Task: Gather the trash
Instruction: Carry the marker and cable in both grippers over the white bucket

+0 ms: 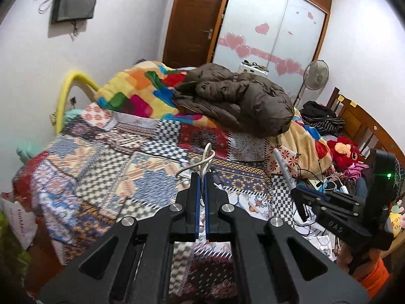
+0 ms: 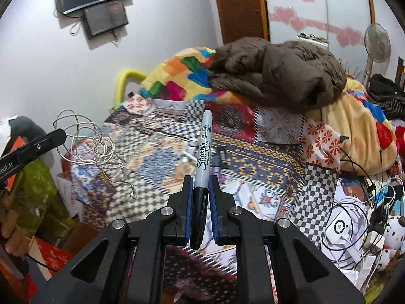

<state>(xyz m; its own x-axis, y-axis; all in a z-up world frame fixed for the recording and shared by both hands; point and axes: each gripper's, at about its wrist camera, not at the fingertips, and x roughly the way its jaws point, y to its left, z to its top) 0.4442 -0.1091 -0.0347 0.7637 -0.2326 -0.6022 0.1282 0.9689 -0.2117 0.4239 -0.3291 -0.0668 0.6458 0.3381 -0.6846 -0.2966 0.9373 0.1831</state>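
The right gripper pinches a grey Sharpie marker between its blue pads, the black cap end down between the fingers and the barrel pointing up and away over the bed. The left gripper has its fingers pressed almost together on a tangle of white earphone cable; from the right wrist view the same cable hangs in loose loops from the left gripper's tip, clear of the bedspread, with the earbuds dangling lowest.

Just beyond the marker, near the middle of the patchwork bedspread, lie a few small items: a white tube-like piece and what look like two dark pens or markers, though blur makes them hard to identify. Towards the bed's right edge sits a heap of black cables, white chargers and a spotted plush toy.

Farther back, a brown padded jacket lies on top of a bright multicoloured blanket across the far half of the bed. A yellow bed rail curves at the far left corner. Behind the bed stand a pedestal fan, a wardrobe with pink heart stickers and a wooden door; two dark screens hang on the wall to the left.
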